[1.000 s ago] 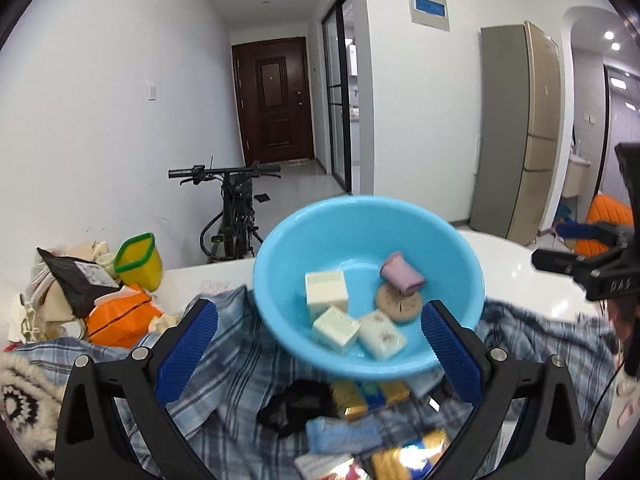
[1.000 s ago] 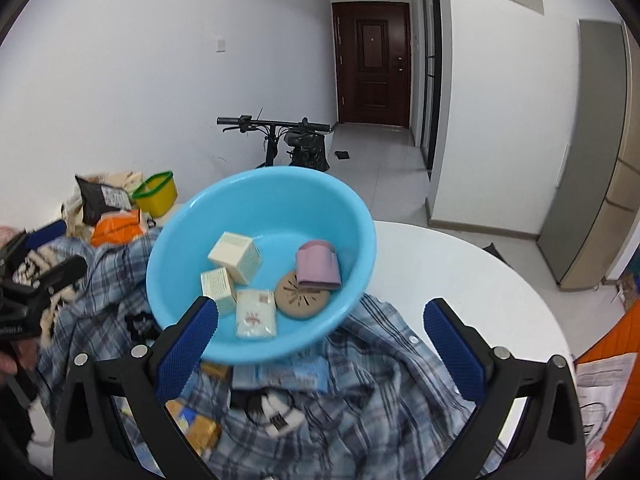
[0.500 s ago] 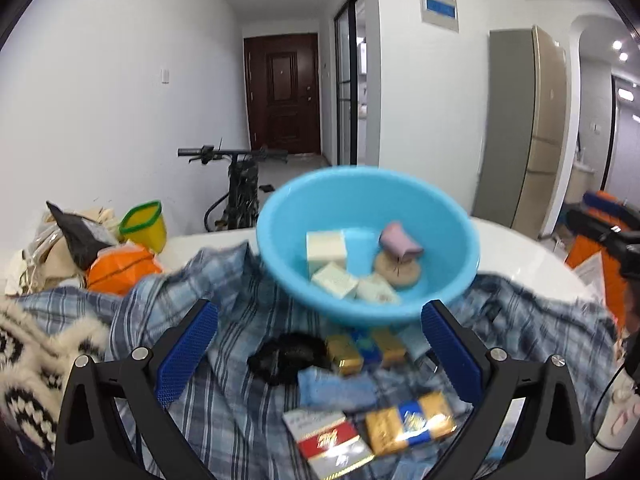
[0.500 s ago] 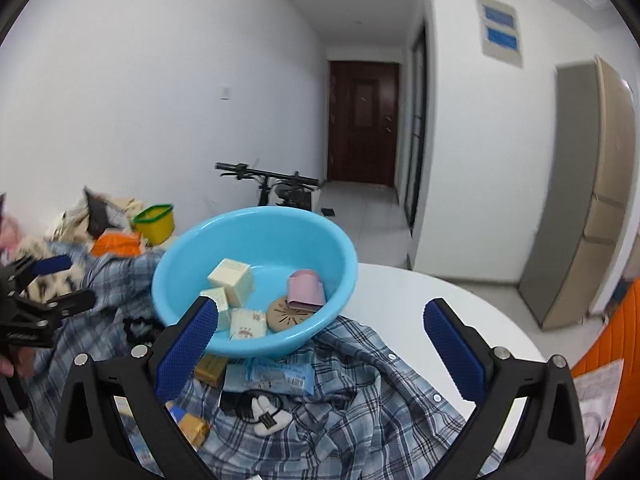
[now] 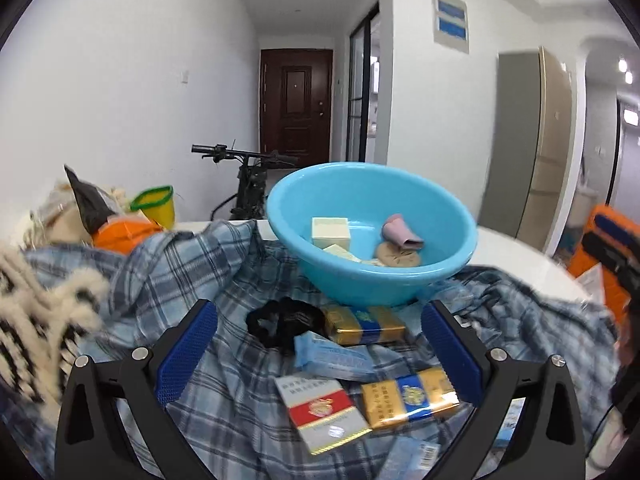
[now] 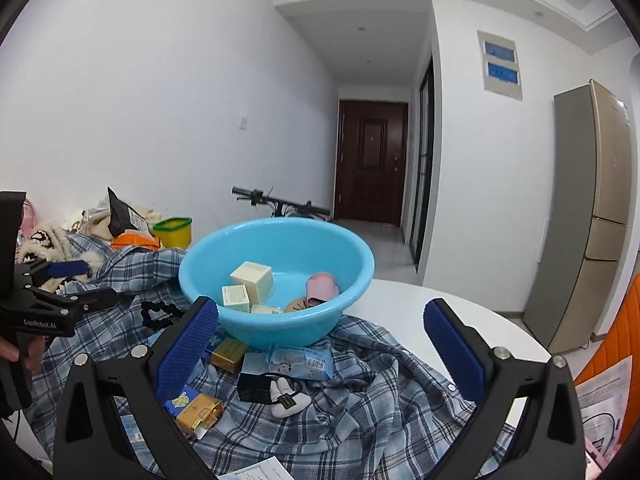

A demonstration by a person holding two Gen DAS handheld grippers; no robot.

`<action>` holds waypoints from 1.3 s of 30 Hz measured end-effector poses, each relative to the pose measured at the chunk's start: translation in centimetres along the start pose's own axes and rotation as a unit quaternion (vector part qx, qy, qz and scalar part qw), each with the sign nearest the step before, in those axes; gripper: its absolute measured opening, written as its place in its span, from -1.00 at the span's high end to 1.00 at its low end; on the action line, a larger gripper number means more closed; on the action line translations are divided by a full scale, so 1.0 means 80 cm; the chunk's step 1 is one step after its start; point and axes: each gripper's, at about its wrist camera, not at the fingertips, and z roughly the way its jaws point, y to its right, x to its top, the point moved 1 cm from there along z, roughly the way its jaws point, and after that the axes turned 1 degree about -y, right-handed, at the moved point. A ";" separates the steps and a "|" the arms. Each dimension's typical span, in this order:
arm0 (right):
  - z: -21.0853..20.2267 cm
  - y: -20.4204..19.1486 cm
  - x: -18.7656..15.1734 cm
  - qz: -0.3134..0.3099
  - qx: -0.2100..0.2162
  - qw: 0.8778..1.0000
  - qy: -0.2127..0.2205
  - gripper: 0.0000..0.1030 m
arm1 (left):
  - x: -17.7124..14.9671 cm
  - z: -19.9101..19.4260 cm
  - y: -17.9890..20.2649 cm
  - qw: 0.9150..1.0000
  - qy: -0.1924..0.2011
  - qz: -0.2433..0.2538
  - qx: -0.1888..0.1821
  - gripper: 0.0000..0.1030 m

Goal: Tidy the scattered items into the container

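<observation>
A light blue basin [image 5: 372,276] [image 6: 280,328] sits on a plaid shirt [image 5: 192,280] [image 6: 360,400] and holds cream boxes [image 5: 330,232] [image 6: 253,278], a pink roll [image 5: 400,232] and a brown disc [image 5: 398,258]. In front of it lie a black scrunchie [image 5: 280,322], gold-and-blue packs [image 5: 362,324] [image 5: 408,398], a pale blue tissue packet [image 5: 336,356] [image 6: 298,360] and a red-and-white pack [image 5: 324,412]. My left gripper [image 5: 320,360] is open above these packs, holding nothing. My right gripper [image 6: 320,352] is open over a black charger [image 6: 256,386] and a white item [image 6: 288,400].
A round white table [image 6: 440,312] carries everything. At the left lie a knitted garment [image 5: 36,320], an orange bag [image 5: 124,232] and a yellow cup [image 5: 156,206]. A bicycle [image 5: 248,184], a brown door and a tall fridge [image 6: 588,216] stand behind. An orange chair [image 6: 624,344] is at the right.
Both grippers have drawn back and dropped lower, so the basin looks smaller and farther. More of the packs in front of it now show. Both stay open.
</observation>
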 end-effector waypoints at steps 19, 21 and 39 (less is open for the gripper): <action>-0.018 -0.018 -0.081 0.023 -0.014 0.999 0.043 -0.99 | -0.060 -0.024 -0.004 0.994 0.098 -0.024 0.033 -1.00; -0.016 -0.021 -0.084 0.015 -0.018 0.999 0.038 -0.99 | -0.063 -0.023 0.000 0.994 0.102 -0.016 0.035 -1.00; 0.014 -0.005 -0.092 0.038 -0.058 0.997 -0.036 -0.99 | -0.078 -0.009 0.010 0.994 0.085 0.002 0.064 -1.00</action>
